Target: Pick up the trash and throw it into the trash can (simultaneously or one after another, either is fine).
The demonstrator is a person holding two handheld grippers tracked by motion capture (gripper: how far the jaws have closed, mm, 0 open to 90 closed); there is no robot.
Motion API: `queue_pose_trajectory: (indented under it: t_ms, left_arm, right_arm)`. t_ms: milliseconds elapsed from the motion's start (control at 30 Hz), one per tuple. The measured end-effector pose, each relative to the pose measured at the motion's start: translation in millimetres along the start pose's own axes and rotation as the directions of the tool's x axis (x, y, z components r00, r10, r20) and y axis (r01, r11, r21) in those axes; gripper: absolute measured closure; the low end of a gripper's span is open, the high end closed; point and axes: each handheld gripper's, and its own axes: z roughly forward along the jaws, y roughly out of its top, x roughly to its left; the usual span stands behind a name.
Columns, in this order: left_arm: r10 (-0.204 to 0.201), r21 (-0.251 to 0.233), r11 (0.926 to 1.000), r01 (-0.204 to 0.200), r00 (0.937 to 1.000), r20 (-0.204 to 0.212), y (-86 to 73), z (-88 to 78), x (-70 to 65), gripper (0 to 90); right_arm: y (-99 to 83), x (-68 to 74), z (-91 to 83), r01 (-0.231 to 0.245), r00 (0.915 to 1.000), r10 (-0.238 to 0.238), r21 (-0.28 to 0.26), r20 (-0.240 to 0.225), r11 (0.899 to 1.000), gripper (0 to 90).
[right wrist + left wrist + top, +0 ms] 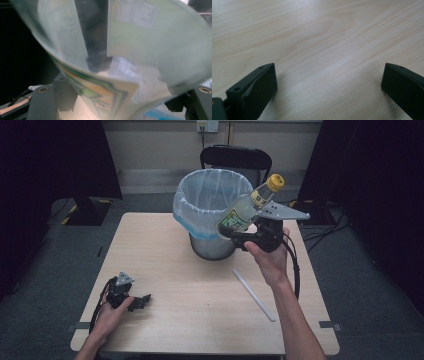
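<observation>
While the left gripper [142, 301] rests on the wooden table [200, 295] near its front edge, jaws wide apart around nothing, the right gripper [235, 236] clamps a clear plastic bottle [245, 210] with a yellow cap, tilted at the rim of the bag-lined bin [207, 195]. A white straw [253, 294] lies near the right forearm.

The high view looks forward and down on the whole table [165, 265] from afar. The left gripper view skims close over bare tabletop, lower left of that frame. The right gripper view faces a bottle [140, 45] at close range, seen upper right from above [247, 210].
</observation>
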Motion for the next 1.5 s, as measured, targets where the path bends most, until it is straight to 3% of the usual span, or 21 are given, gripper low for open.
queue_pose_trajectory:
  t_ms: [300,700,1033,1400,1500]
  left_arm:
    - [0.0,0.0,1.0,0.0,1.0,0.0,0.0,0.0,0.0,0.0]
    - [0.001,0.0,1.0,-0.001,1.0,0.0,0.2,0.1,0.1,0.0]
    - [0.001,0.001,1.0,-0.001,1.0,0.0,0.2,0.0,0.1,0.0]
    - [0.001,0.0,1.0,-0.001,1.0,0.0,0.2,0.1,0.1,0.0]
    - [0.0,0.001,1.0,0.0,1.0,0.0,0.2,0.1,0.0,0.0]
  right_arm:
    - [20.2,-0.9,7.8,0.015,0.9996,-0.015,-0.01,-0.022,1.0,27.7]
    - [46.2,-12.2,29.5,0.005,0.9992,-0.007,-0.036,-0.039,0.999,27.7]
    - [61.4,-33.4,45.7,-0.017,0.9997,0.016,-0.034,-0.017,0.999,27.7]
    - [59.3,-57.8,64.9,-0.065,0.9974,0.066,-0.021,0.029,0.998,27.7]
    - [57.4,-66.2,74.8,-0.078,0.9953,0.078,0.005,0.058,0.997,27.6]
